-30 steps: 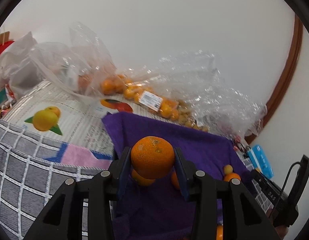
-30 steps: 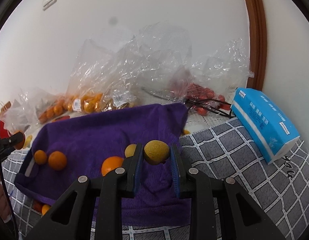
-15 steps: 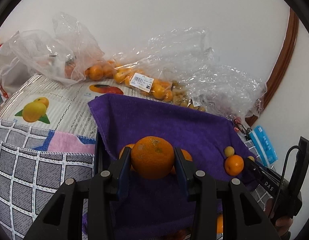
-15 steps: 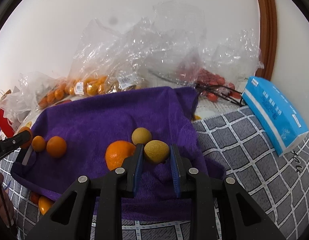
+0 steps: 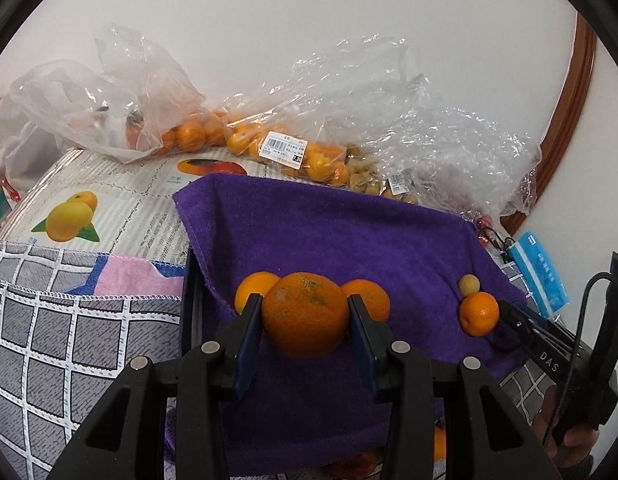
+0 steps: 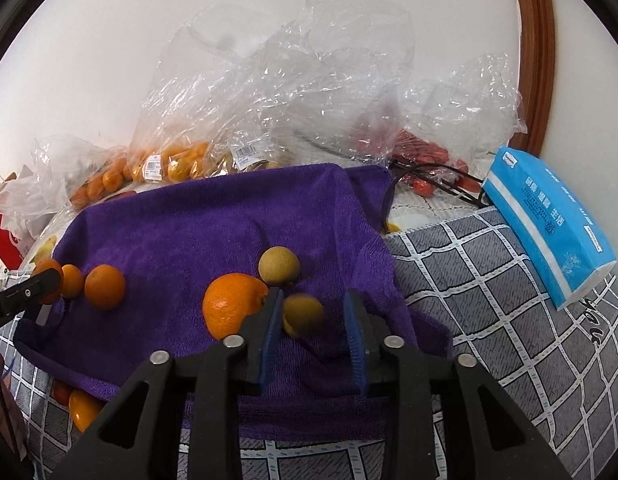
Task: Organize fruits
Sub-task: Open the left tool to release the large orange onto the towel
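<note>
Gripping an orange (image 5: 305,314) in my left gripper (image 5: 305,324), I have both pads pressed on its sides above the purple towel (image 5: 349,236). Two smaller oranges (image 5: 255,290) sit on the towel just behind it, one to each side. Farther right on the towel lie a mandarin (image 5: 479,314) and, touching it from behind, a small yellow fruit (image 5: 469,285).

My right gripper (image 6: 313,322) has just been opening its jaws, and they stand apart now. A blurred yellow fruit (image 6: 303,314) is between them, close by the left pad and clear of the right one. Whether it still touches the left pad I cannot tell. Left of it the mandarin rests on the towel. At the far right a blue tissue pack (image 6: 549,224) lies on the checked cloth (image 6: 489,280).
</note>
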Available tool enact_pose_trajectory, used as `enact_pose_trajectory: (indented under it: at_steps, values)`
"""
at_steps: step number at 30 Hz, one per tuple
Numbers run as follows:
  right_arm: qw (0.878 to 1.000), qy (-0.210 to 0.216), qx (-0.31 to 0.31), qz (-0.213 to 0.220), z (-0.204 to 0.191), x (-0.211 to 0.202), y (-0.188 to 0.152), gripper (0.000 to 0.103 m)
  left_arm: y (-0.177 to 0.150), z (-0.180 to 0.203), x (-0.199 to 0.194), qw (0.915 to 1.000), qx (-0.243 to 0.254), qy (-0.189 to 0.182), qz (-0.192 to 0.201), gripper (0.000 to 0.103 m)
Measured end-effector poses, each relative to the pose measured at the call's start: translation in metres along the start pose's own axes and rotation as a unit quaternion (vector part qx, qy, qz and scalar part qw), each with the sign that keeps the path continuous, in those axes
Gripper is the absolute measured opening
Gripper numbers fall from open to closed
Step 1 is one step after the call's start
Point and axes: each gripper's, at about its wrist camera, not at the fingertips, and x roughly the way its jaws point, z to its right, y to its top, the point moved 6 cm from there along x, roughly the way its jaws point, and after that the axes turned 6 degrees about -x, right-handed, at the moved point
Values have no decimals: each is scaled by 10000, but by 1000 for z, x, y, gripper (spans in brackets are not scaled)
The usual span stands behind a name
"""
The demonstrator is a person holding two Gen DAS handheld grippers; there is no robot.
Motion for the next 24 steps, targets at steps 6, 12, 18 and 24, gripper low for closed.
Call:
enact_pose_trajectory:
  at_steps: [6,12,18,24]
  values:
    - [9998,5,-11,208,0,-9,2,54,-3,-1,7,9999,6,58,-162,40]
    - [9991,-98,-70,396,-2,-17,6,55,-5,2,11,9996,88,136,-222,40]
    - [9987,19,-133,496,-8,-21,6,56,-6,3,10,9995,119,120,-277,40]
    - [9985,235,54,485,-5,-20,4,55,2,2,-5,10000,7,-4,5,44]
